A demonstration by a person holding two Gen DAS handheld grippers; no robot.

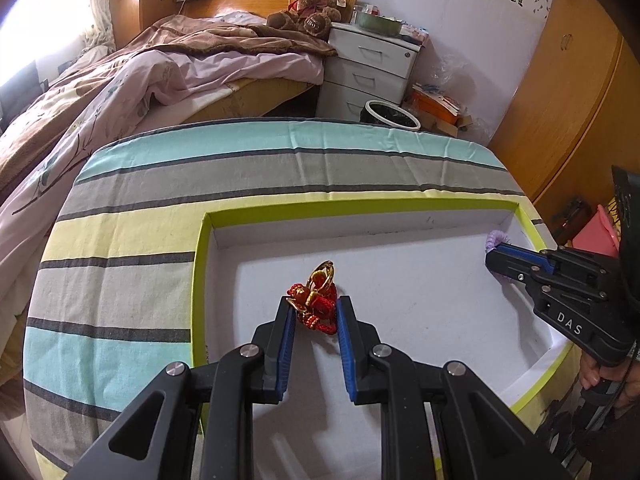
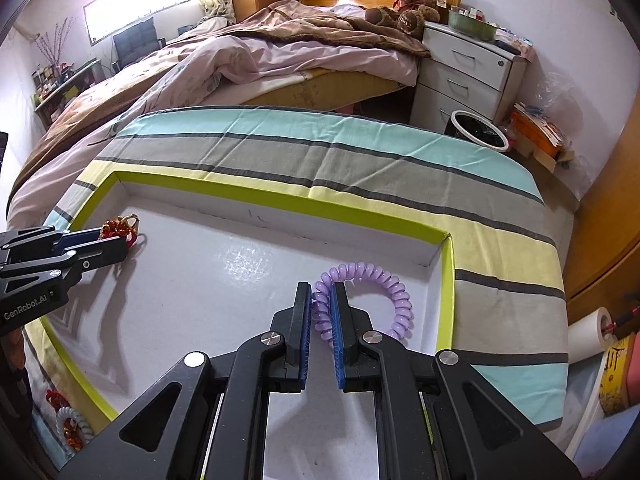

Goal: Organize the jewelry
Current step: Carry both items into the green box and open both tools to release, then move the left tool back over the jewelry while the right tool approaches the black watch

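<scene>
A shallow white tray with a lime-green rim (image 1: 202, 280) (image 2: 280, 196) lies on a striped cloth. My left gripper (image 1: 314, 306) is shut on a red braided cord bracelet with gold rings (image 1: 316, 300), low over the tray's left part; it shows at the left of the right wrist view too, where the left gripper (image 2: 114, 242) holds the red bracelet (image 2: 120, 226). My right gripper (image 2: 321, 292) is shut on a purple spiral coil bracelet (image 2: 384, 284) near the tray's right wall. In the left wrist view the right gripper (image 1: 494, 258) pinches the purple coil (image 1: 494, 240).
The striped cloth (image 1: 120, 280) covers a small table. More jewelry, a white coil and red pieces (image 2: 68, 420), lies outside the tray's near left edge. A bed (image 2: 240, 60), white drawers (image 2: 464, 72), a bin (image 2: 478, 128) and a wooden wardrobe (image 1: 560, 100) stand beyond.
</scene>
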